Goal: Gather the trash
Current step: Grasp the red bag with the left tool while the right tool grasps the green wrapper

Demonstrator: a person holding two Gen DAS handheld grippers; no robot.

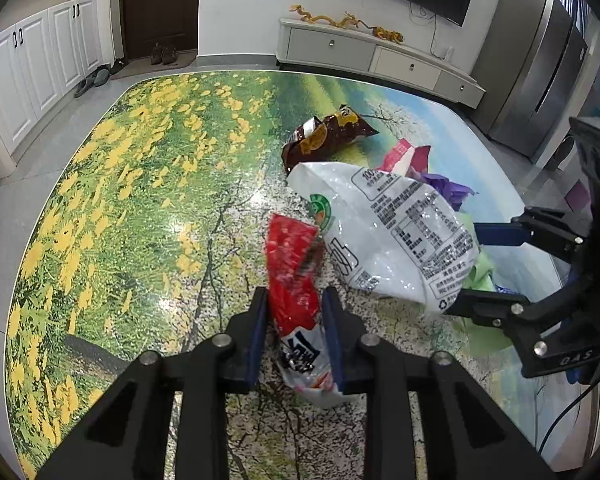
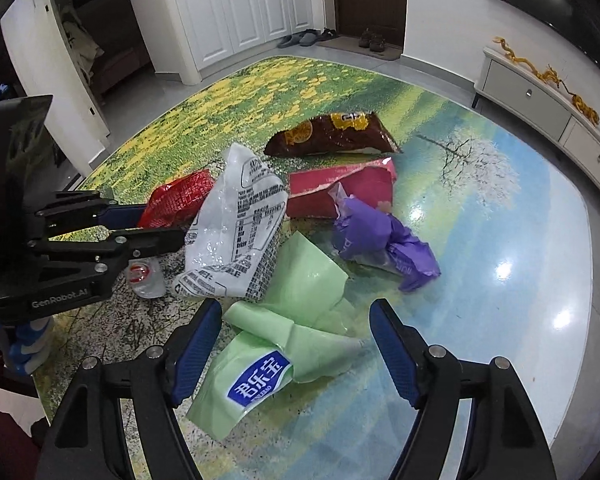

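**Wrappers on the patterned table**

Litter is spread over a table (image 2: 499, 240) printed with a meadow scene. In the left wrist view the green wrapper (image 1: 481, 270) is mostly hidden behind the white printed bag (image 1: 395, 236), and the purple wrapper (image 1: 449, 192) and pink packet (image 1: 399, 154) are seen only as slivers behind it. The print on the white bag is too small to be read.

In the right wrist view those pieces are shown whole: the white printed bag (image 2: 236, 232), the green wrapper (image 2: 292, 320) with its blue label, the pink packet (image 2: 339, 192), the purple wrapper (image 2: 383, 240) and, farther off, the brown snack bag (image 2: 331, 134). The red wrapper (image 2: 176, 200) is partly covered there by the white bag.

The red wrapper (image 1: 296, 280) is pinched between the narrowed jaws of the left gripper (image 1: 296, 340). The jaws of the right gripper (image 2: 296, 344) are spread wide, with the green wrapper lying between them ungripped.
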